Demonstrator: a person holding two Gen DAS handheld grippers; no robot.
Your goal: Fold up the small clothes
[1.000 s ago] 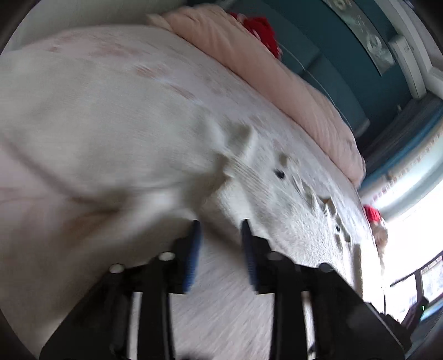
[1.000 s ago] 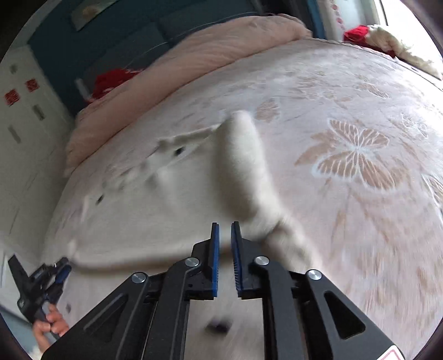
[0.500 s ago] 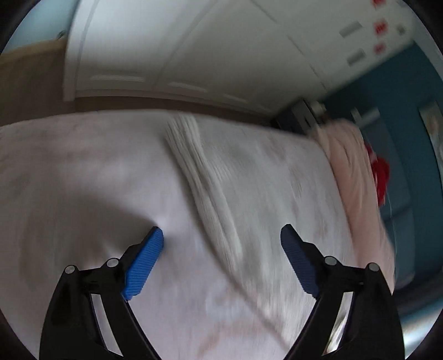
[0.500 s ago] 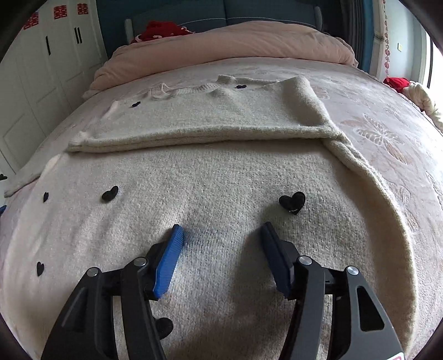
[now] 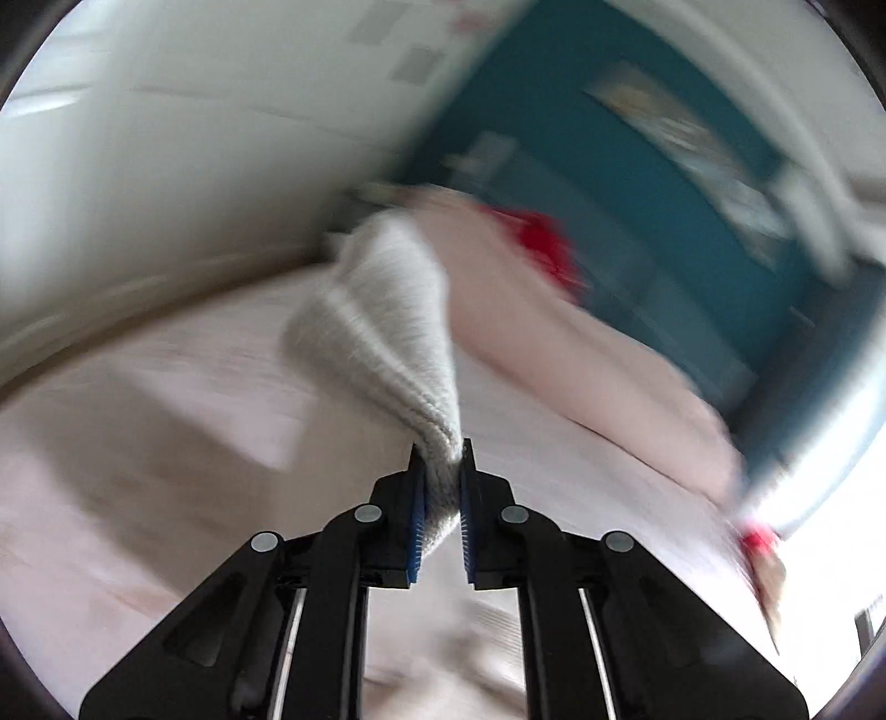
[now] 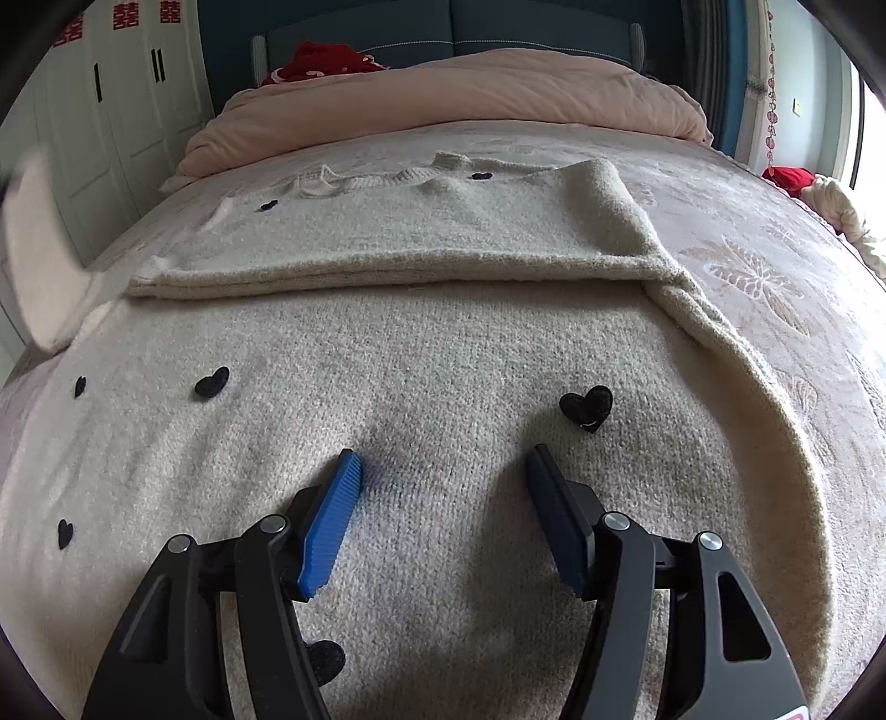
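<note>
**Sweater sleeve pinched, body left flat on the bed**

A cream knit sweater (image 6: 443,387) with black heart patches is spread on the bed (image 6: 775,232). Its sleeve (image 5: 387,332) is clamped and lifted by the left tool (image 5: 443,482), just closed on it. The right tool (image 6: 443,476), jaws just widened, is held over the knit, gripping nothing.

Teal wall (image 6: 554,22) behind a bed (image 6: 747,210), pink duvet (image 6: 470,94), white wardrobe doors (image 6: 133,111), bright window (image 6: 864,138) rightward.
</note>
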